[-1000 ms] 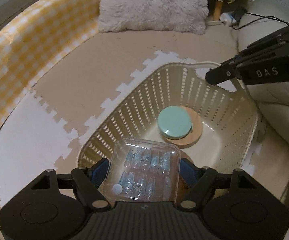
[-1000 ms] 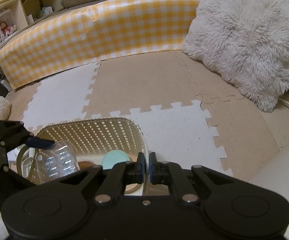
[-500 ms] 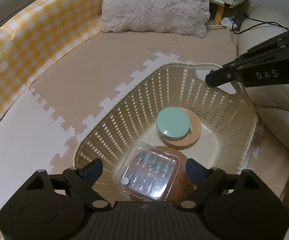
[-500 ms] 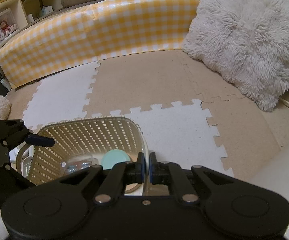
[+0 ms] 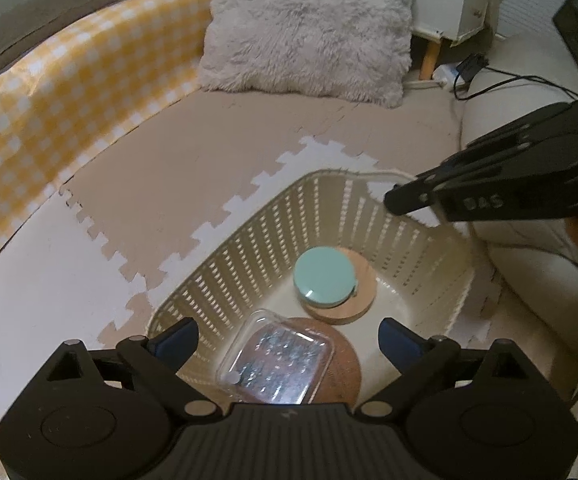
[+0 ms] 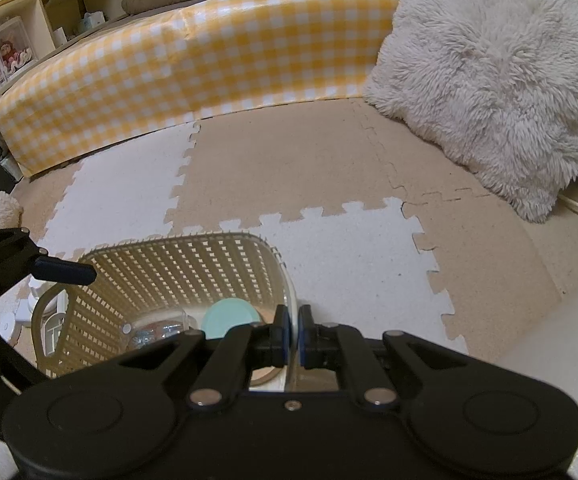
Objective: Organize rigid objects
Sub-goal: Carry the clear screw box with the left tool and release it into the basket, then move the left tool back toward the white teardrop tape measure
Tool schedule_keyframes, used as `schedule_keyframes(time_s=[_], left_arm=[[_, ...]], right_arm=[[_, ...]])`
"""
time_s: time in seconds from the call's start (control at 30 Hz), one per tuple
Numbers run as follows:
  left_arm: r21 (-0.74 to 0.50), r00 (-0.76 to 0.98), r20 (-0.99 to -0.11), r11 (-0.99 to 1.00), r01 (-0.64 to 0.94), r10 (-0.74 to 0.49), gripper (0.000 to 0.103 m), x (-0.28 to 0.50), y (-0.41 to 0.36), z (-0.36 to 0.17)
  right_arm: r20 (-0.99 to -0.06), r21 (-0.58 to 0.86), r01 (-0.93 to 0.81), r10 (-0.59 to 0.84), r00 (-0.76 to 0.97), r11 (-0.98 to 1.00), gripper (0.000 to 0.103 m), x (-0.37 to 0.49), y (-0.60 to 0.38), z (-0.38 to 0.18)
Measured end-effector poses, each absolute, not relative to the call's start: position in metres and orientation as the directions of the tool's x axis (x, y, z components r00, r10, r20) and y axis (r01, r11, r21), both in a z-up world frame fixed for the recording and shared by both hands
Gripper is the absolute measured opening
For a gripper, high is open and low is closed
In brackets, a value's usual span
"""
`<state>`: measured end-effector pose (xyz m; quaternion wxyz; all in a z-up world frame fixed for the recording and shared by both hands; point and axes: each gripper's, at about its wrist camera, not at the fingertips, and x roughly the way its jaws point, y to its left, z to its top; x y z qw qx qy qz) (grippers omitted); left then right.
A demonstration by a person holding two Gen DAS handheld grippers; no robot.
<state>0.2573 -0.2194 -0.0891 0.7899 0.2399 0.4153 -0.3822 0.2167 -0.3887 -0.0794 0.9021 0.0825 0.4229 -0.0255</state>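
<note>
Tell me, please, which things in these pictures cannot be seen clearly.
- Clear plastic box, left wrist view: glare blurs its contents; the gripper body cuts its near edge.
- Brown disc: mostly under that box.
- Right gripper, right wrist view: shut on the basket rim, hiding the wall below.

Clear case flat in basket

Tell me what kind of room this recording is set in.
Probably a home living or play room: interlocking foam floor mats, a fluffy cushion, and a shelf of toys and keepsakes.
</note>
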Motion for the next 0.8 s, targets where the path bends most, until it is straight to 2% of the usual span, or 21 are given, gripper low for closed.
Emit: schedule_keyframes(time_s=[0.4, 0.8], left_arm=[[0.021, 0.392, -0.799, 0.631, 0.776, -0.455, 0.1, 0.226, -0.195, -0.069], [-0.066, 0.527, -0.7, 0.778, 0.625, -0.482, 0.103, 0.195, -0.141, -0.071]], right_arm=[[-0.768, 0.126, 0.116, 0.023, 0.64, 0.985, 0.005, 0.217, -0.389, -0.079], [-0.769, 0.119, 0.115, 0.018, 0.639, 0.986, 0.005, 0.217, -0.388, -0.08]])
